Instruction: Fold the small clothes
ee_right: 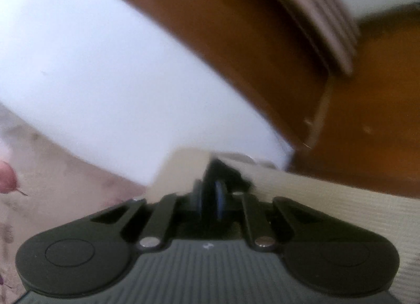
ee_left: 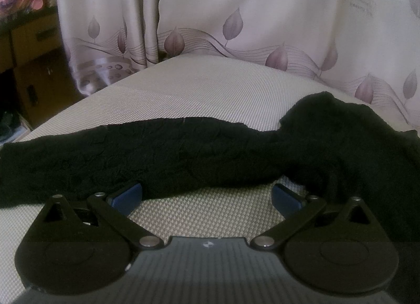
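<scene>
Left claw (ee_left: pixel 207 195): released, its 2 blue pads spread wide, nothing between them. It sits low over the pale woven tabletop (ee_left: pixel 183 88), pads right at the near edge of the garment; whether they touch the cloth cannot be told.

Black garment (ee_left: pixel 183 154): long, wrinkled, laid flat across the tabletop from the left edge of the left wrist view to the right. The right end is wider and bunched higher, reaching toward the leaf-print curtain (ee_left: pixel 236 22) behind. Wooden furniture (ee_left: pixel 34 49) stands at far left.

Right claw (ee_right: pixel 208 200): clenched, blue pads nearly together. A bit of black cloth (ee_right: pixel 223 168) shows just past the tips; the view is blurred, so whether it is pinched cannot be told. Ahead lie the tabletop's edge, a white wall (ee_right: pixel 105 67) and a brown wooden panel (ee_right: pixel 367 93).
</scene>
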